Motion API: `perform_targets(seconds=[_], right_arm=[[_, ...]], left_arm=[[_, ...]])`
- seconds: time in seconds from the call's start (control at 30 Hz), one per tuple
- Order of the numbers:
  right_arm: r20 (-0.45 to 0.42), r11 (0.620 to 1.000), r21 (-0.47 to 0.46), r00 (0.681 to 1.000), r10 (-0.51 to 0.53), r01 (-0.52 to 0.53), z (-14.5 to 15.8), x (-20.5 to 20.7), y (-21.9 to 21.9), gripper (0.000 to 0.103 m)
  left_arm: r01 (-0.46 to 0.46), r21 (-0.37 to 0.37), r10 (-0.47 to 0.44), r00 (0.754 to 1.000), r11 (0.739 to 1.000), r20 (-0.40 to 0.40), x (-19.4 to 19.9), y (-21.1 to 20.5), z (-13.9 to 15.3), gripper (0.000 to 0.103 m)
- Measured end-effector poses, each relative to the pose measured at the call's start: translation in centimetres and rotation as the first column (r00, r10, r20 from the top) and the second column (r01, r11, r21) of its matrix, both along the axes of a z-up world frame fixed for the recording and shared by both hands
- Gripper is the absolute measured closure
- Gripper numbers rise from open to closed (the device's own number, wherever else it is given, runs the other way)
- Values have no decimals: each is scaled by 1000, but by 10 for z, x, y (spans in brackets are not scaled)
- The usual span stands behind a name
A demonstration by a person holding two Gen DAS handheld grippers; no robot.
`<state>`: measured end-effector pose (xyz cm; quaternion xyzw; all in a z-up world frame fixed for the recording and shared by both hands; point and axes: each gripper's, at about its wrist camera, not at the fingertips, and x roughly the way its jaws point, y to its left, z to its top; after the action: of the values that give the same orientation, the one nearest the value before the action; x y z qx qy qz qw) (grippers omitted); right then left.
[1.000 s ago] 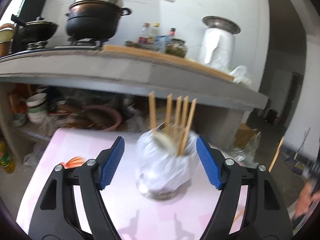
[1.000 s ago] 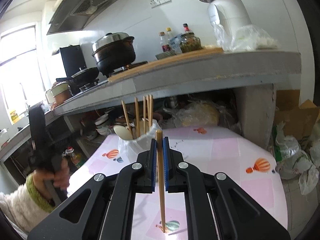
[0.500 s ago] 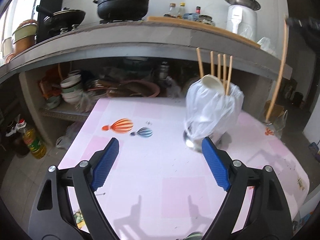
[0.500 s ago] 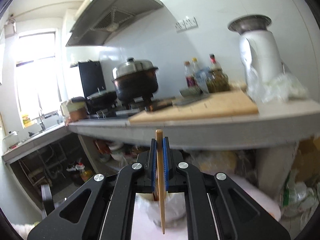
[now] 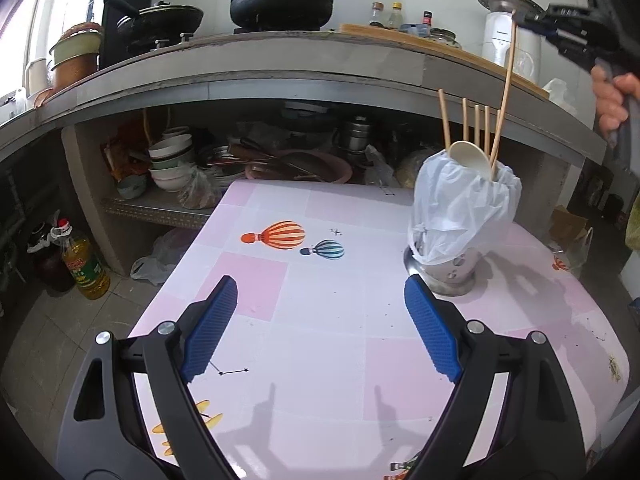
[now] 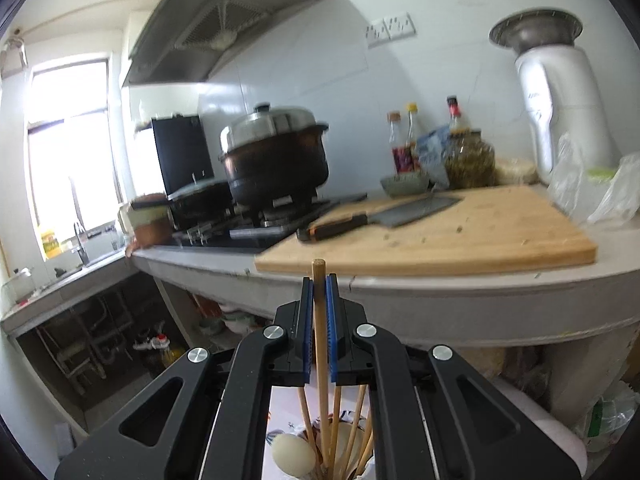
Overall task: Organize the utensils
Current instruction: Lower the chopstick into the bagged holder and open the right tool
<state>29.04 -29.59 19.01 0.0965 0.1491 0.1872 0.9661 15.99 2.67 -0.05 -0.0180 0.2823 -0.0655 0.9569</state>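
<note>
On the pink balloon-print table [image 5: 320,320] below the concrete kitchen counter [image 5: 280,76], a bag-lined steel utensil holder [image 5: 452,268] stands w/ chopsticks and a spoon [image 5: 470,158]. Left gripper [image 5: 320,328] hangs spread, nothing between jaws. Only the right wrist view shows the cleaver [image 6: 380,216] on the cutting board [image 6: 460,236]; right gripper [image 6: 319,312] pinches one chopstick [image 6: 320,360] over the holder.

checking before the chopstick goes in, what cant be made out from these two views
- Chopstick tip: right wrist view, the right gripper body and the picture's bottom edge hide whether it is inside the holder.
- Holder mouth: left wrist view, the white plastic bag covers it.
- Cleaver on the cutting board: right wrist view, blurred.
- Left gripper: nothing between its open jaws.
</note>
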Motion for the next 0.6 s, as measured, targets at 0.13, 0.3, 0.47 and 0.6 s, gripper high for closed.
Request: perform_targets(seconds=[0.13, 0.3, 0.47, 0.6], right_arm=[[-40, 1000, -29, 999, -3, 1, -23, 13, 8, 97], [-106, 997, -72, 994, 7, -15, -54, 25, 17, 97], [-162, 991, -127, 987, 16, -37, -81, 27, 27, 97], [-204, 986, -157, 979, 21, -53, -99, 27, 32, 97]], left_arm=[[-8, -4, 8, 1000, 1000, -9, 2, 5, -4, 21], [-3, -16, 3, 1000, 1000, -20, 5, 5, -8, 21], [6, -21, -7, 1000, 1000, -19, 5, 3, -9, 21], [14, -24, -15, 1000, 1000, -17, 4, 1, -9, 21]])
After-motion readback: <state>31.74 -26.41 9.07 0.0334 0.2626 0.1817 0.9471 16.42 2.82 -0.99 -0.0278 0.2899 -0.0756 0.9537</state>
